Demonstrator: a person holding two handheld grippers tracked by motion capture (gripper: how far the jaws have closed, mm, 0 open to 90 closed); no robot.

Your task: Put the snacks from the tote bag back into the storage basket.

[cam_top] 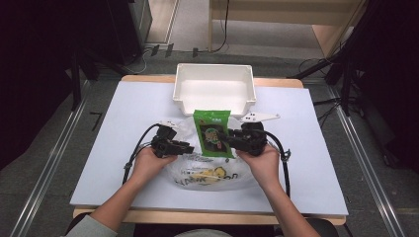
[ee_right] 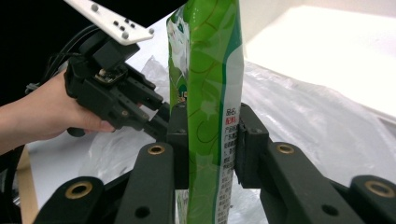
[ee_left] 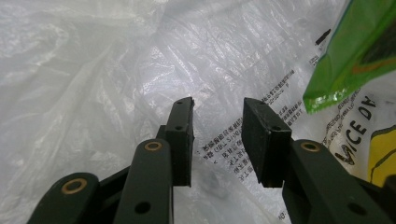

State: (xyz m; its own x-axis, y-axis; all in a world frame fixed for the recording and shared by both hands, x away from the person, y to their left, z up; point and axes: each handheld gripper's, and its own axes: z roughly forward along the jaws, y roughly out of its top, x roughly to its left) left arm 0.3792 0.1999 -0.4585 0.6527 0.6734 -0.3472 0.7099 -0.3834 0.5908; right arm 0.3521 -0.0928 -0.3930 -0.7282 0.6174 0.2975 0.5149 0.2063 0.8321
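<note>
Gripping green snack packet (ee_right: 205,116) – right claw (ee_right: 212,140) clamped on it; left claw (ee_left: 217,126) parted, empty, over clear plastic bag (ee_left: 93,84) on desk (cam_top: 306,148)

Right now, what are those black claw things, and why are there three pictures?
A person sits at a table with a hand-held grabber in each hand. One picture looks down from above; the other two come from small cameras riding on each grabber, so you see its two black jaws up close.

On the table are a white bin and a clear plastic bag. The right gripper is squeezing a green packet. The left gripper is open over the bag, gripping nothing.
</note>
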